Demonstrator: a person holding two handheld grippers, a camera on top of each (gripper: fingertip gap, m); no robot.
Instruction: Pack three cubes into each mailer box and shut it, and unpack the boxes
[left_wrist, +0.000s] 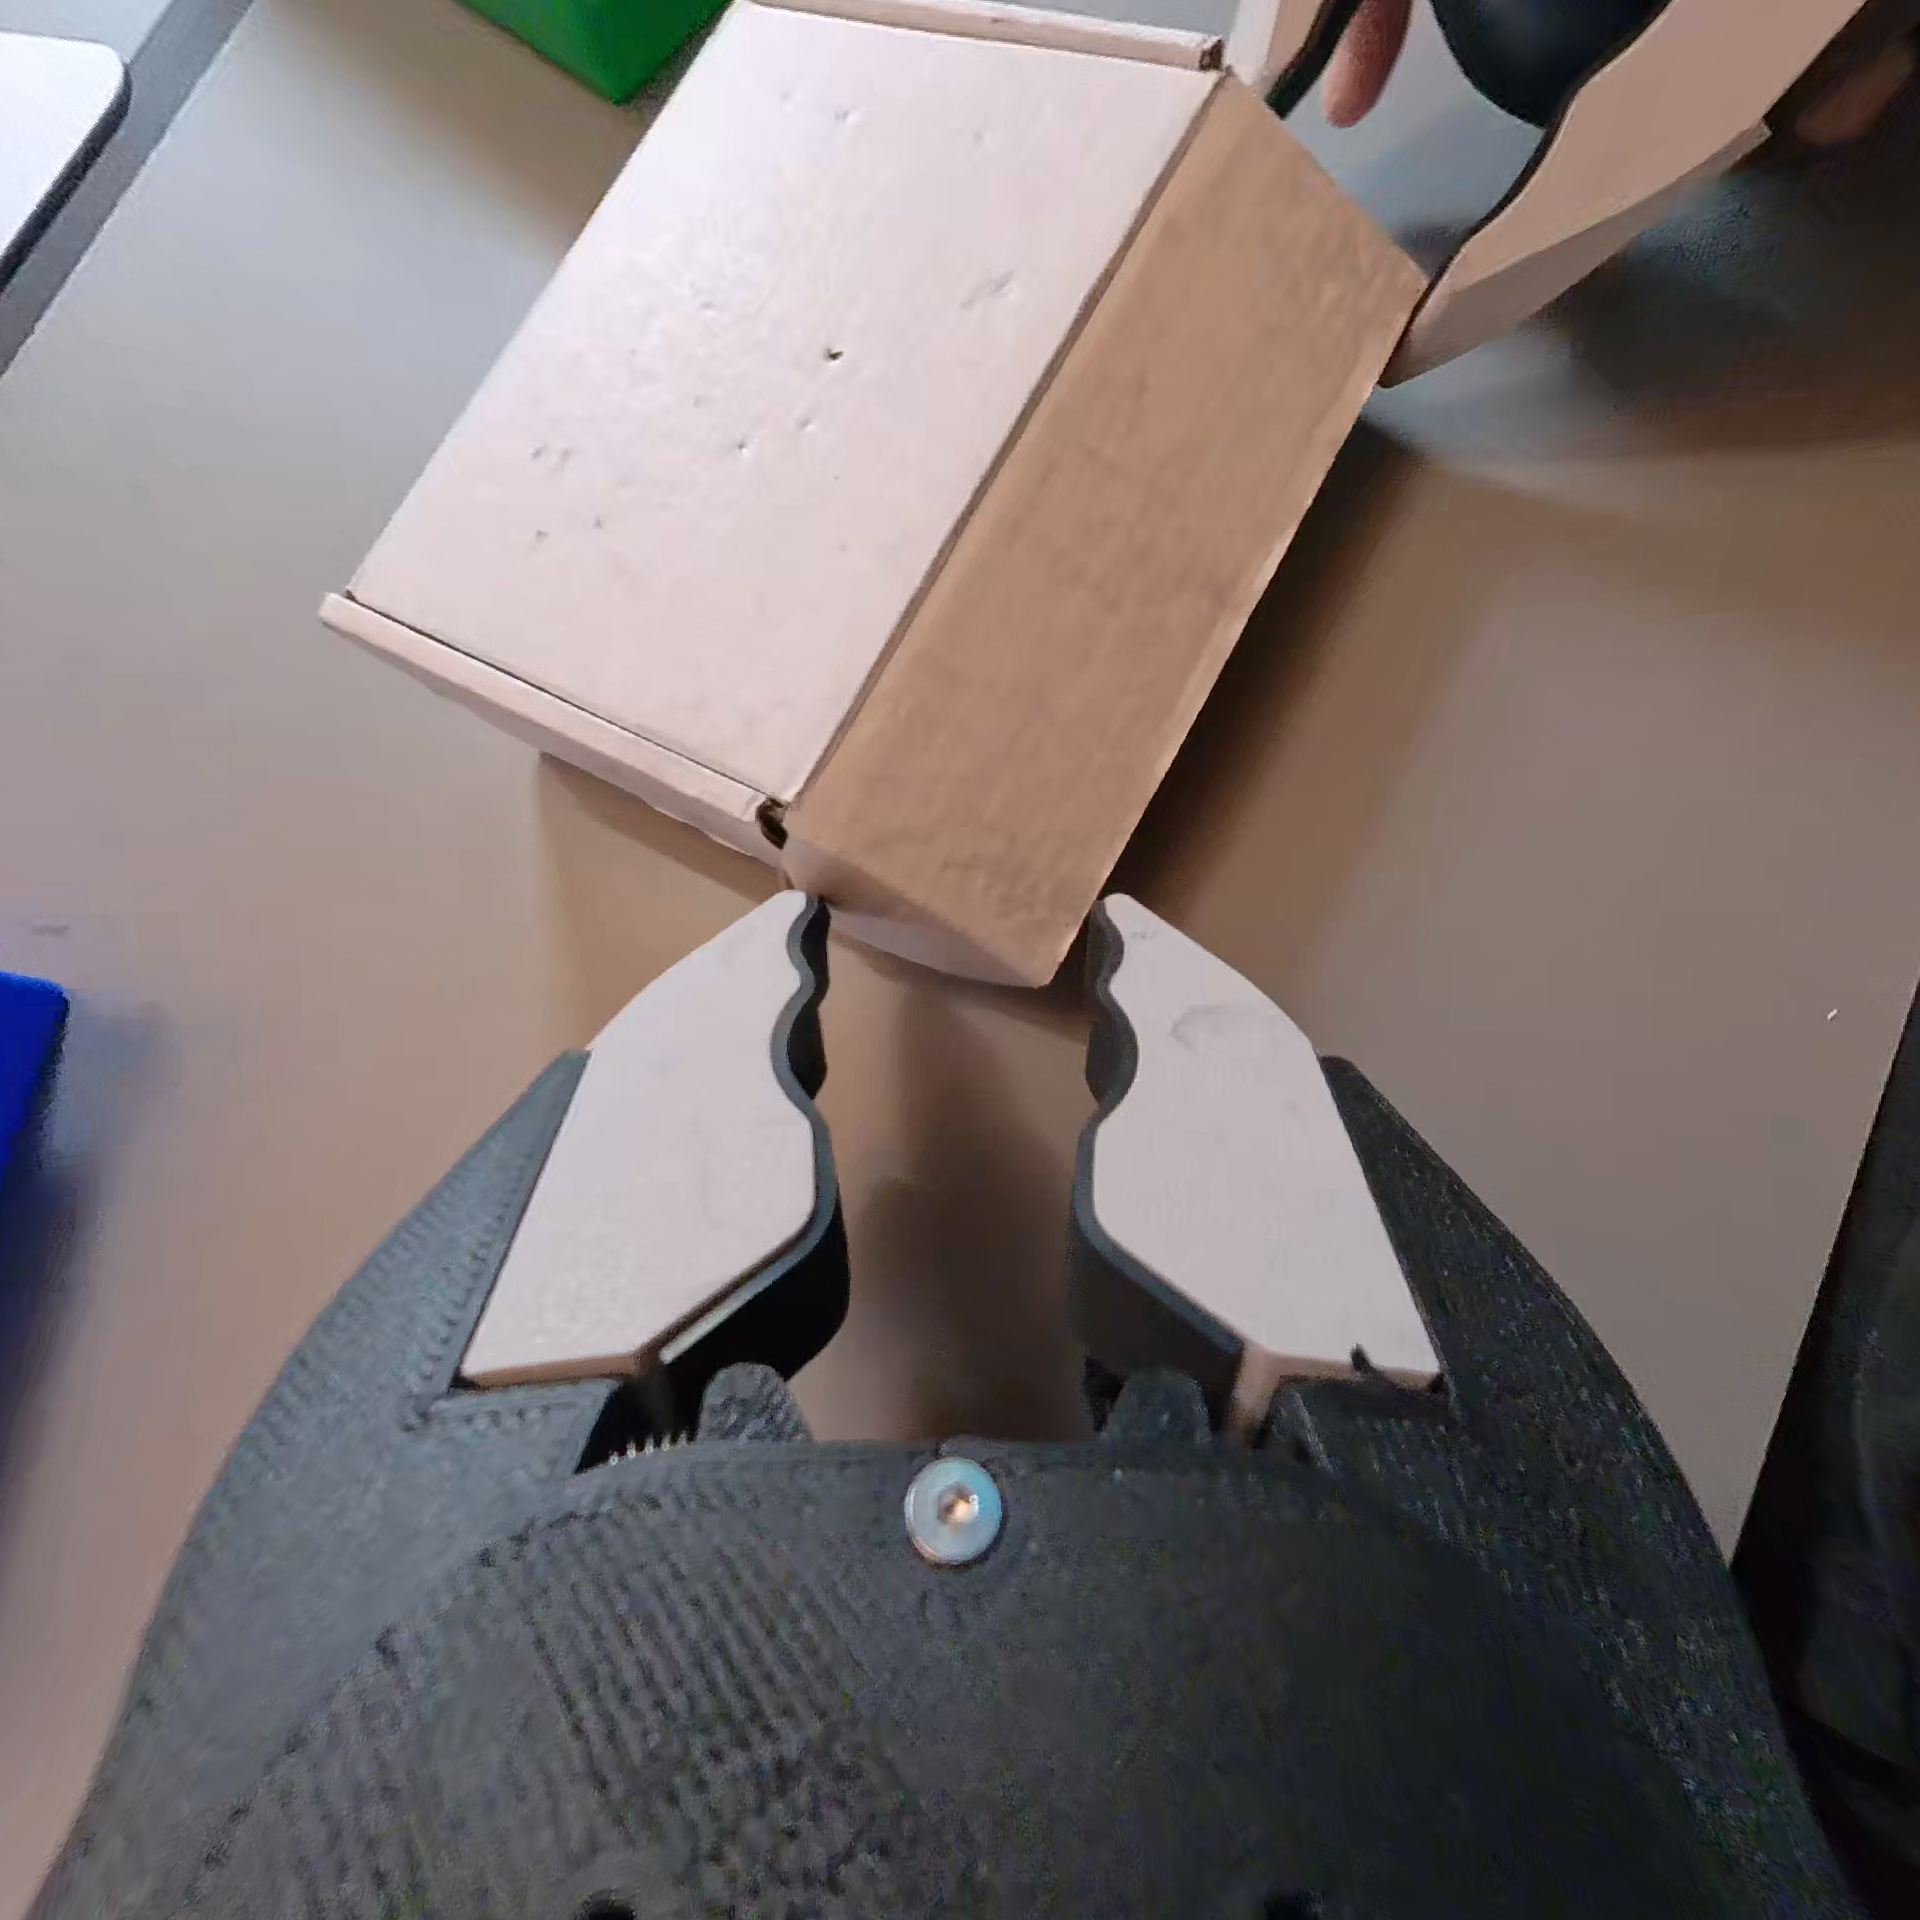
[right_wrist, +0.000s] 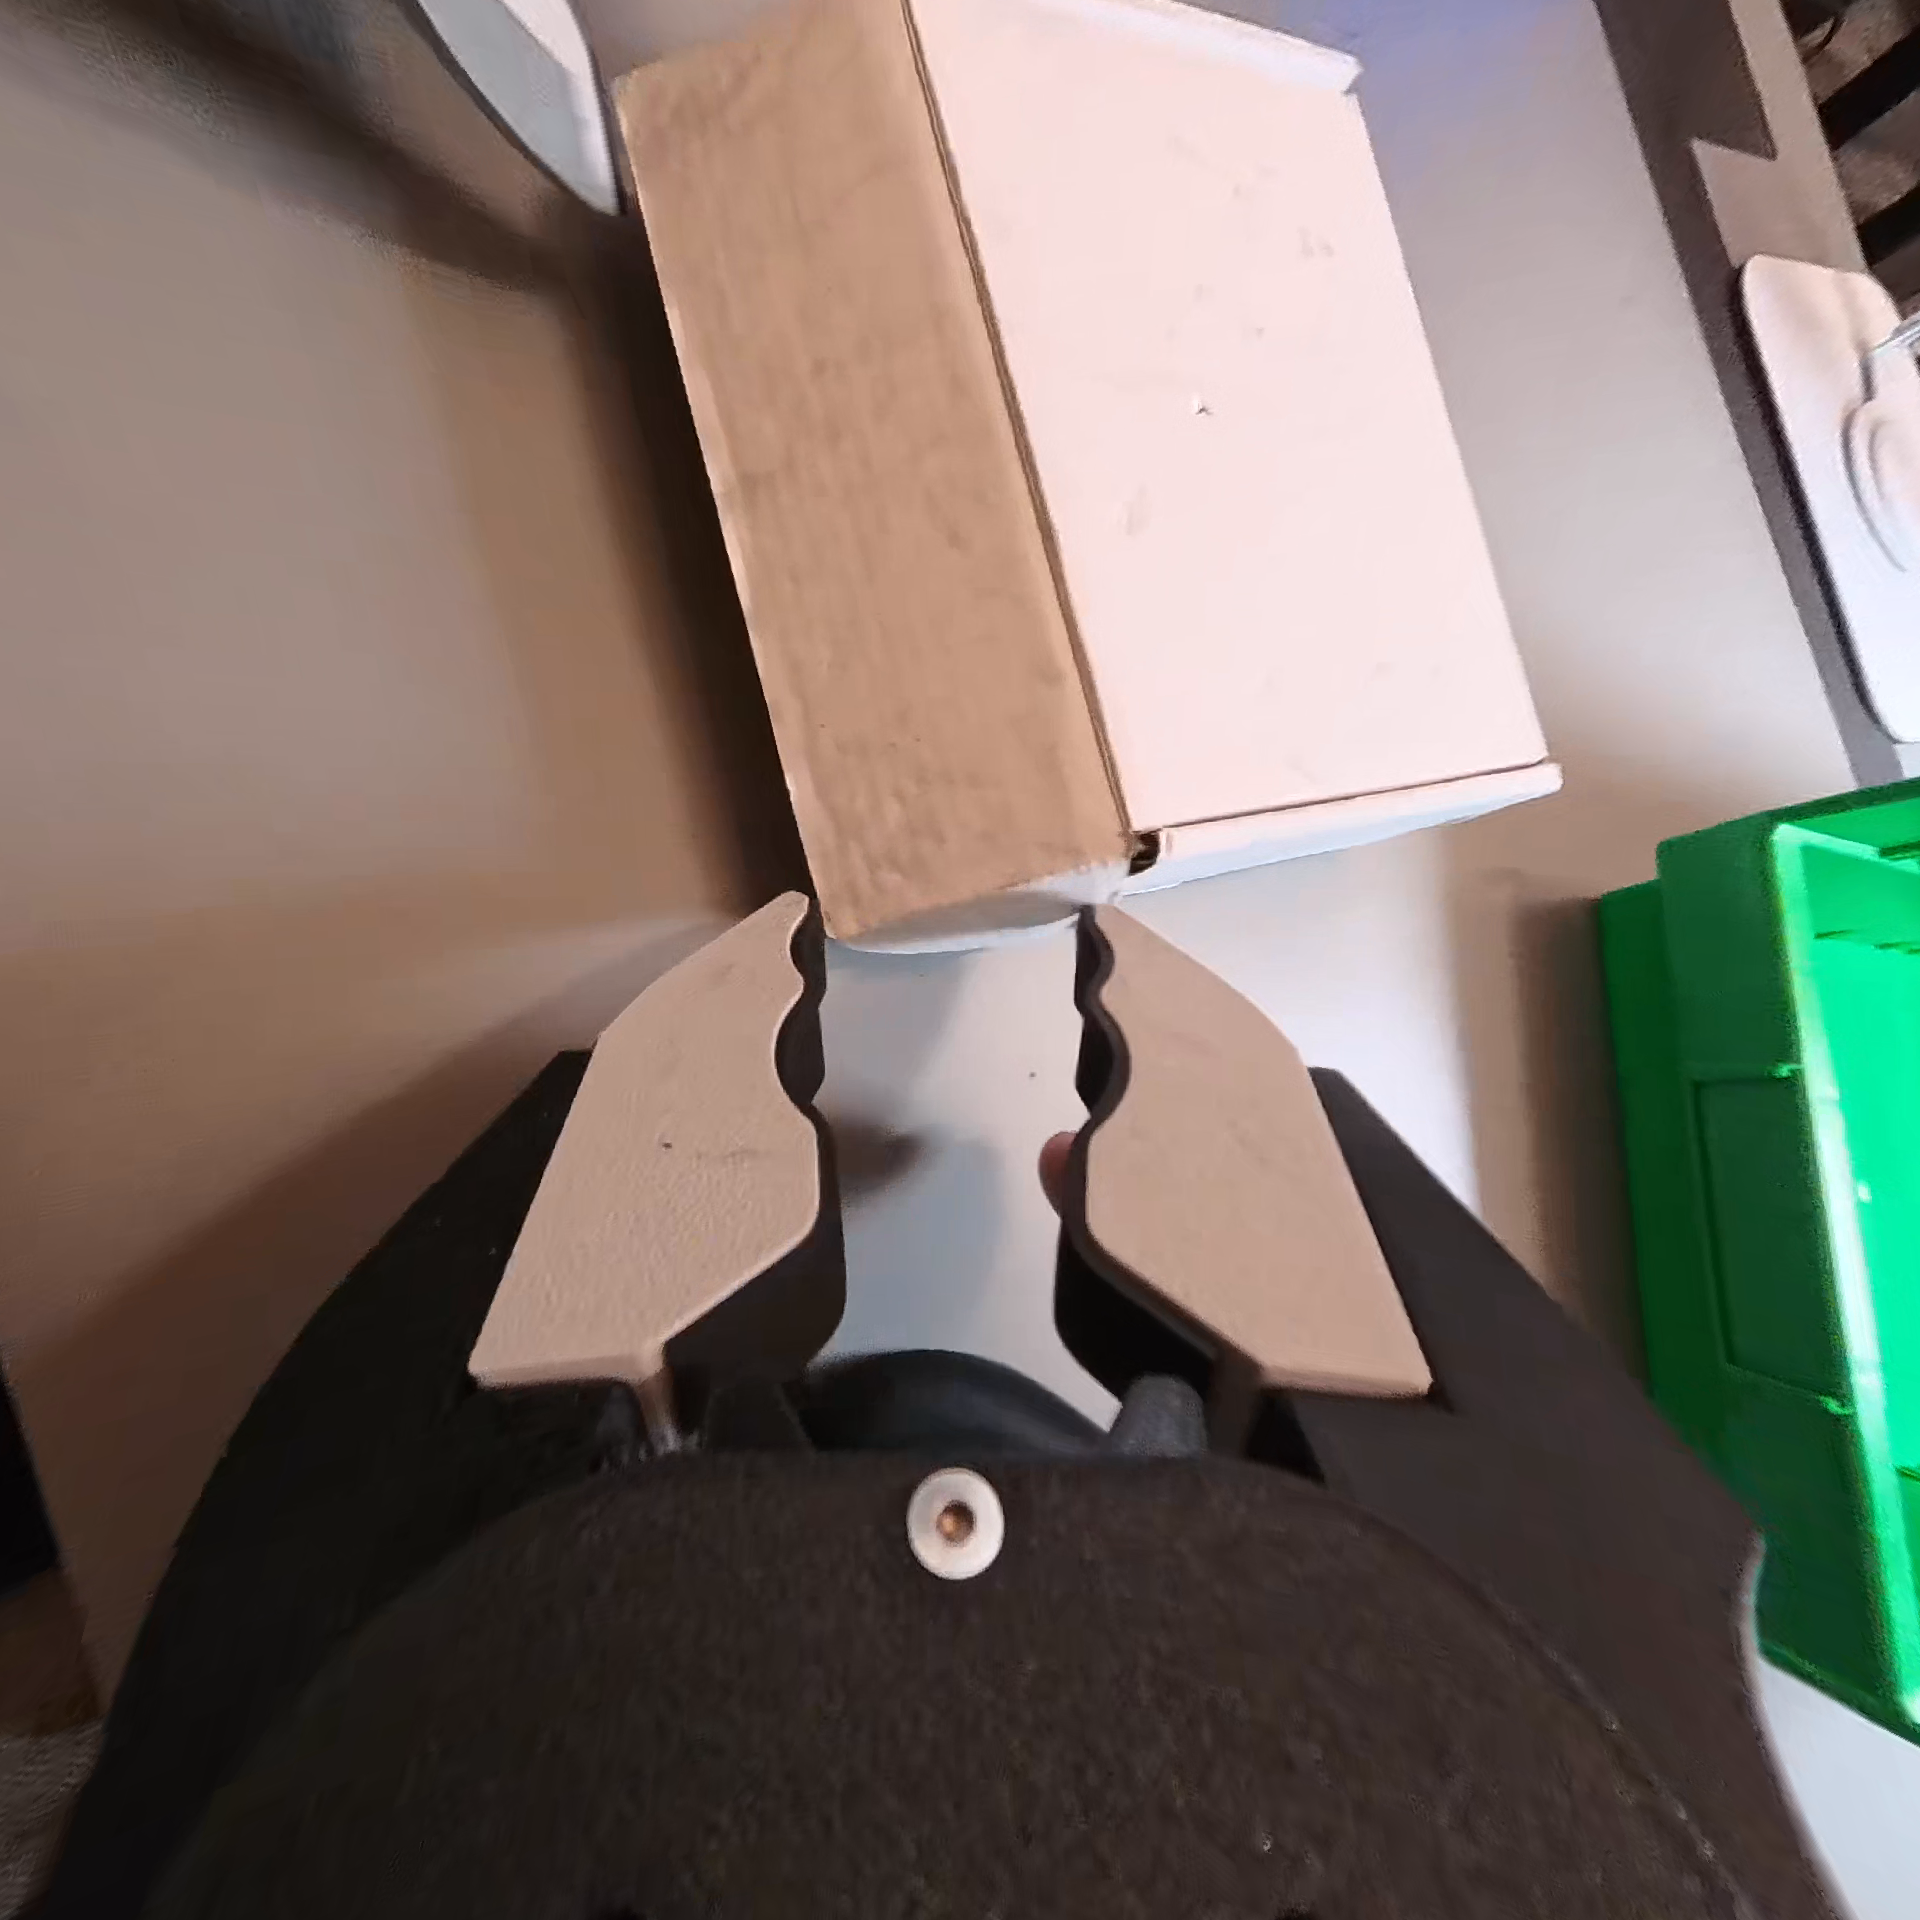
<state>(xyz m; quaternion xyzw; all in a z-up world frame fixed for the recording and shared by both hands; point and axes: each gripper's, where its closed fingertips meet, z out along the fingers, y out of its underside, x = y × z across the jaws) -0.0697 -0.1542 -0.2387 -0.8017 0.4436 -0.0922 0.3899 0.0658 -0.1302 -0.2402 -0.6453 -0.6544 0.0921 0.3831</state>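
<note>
- Cardboard, pale and closed: the flat-lidded mailer box (left_wrist: 831, 447) sits on the beige desk (left_wrist: 1558, 831).
- The left gripper (left_wrist: 951, 935) and right gripper (right_wrist: 945, 935) are both spread wide, holding nothing, at opposite box corners.
- I think opening comes next: hook the lid.
- Only the right view shows the green plastic bin (right_wrist: 1766, 1195) well.

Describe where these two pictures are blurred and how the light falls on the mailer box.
Left wrist view: the right gripper at top right is motion-smeared; the mailer box is sharp, its lid brighter than its side. Right wrist view: the green bin smears at the edge; the box lid looks overexposed.
</note>
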